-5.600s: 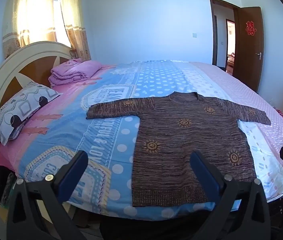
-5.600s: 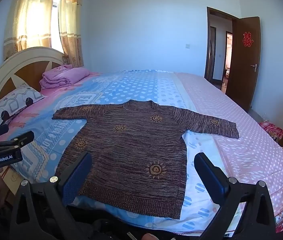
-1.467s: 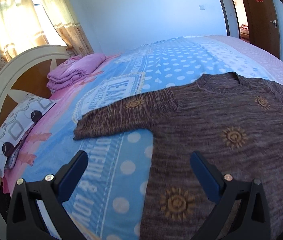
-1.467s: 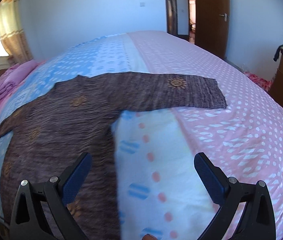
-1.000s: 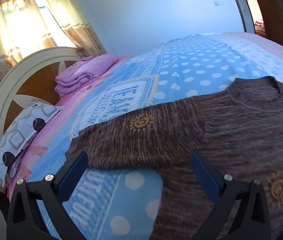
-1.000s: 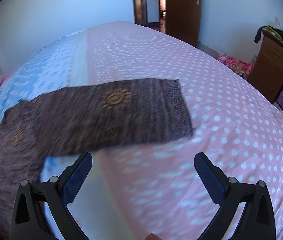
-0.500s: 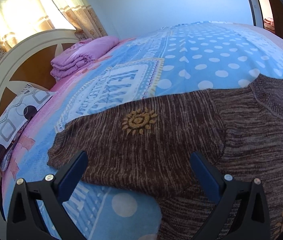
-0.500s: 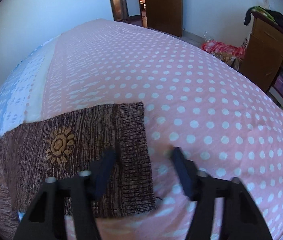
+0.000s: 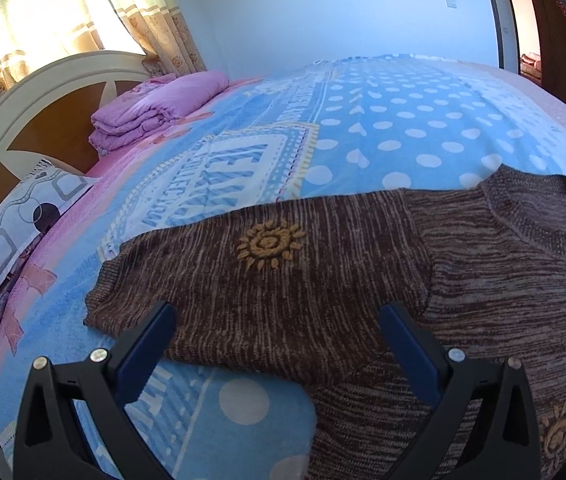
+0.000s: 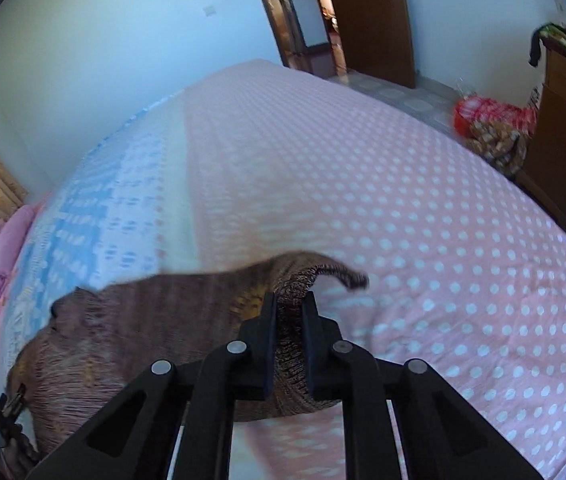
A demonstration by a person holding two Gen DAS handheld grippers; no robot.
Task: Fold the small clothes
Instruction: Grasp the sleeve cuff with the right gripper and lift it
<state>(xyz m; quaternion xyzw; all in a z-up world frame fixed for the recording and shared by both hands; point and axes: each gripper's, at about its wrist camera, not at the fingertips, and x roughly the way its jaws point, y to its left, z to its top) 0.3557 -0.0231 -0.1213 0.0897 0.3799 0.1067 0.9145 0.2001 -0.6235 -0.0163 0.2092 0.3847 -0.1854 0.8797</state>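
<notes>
While right gripper closes jaws on sweater cuff, lifted off bed, I note sleeve's long axis running left toward body. Left gripper, jaws wide apart, empty, hovers pitched down over other sleeve lying flat; I judge its cuff nearer left jaw.

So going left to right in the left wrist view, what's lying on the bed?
pillow → folded pink blanket → sweater sleeve → sweater collar
</notes>
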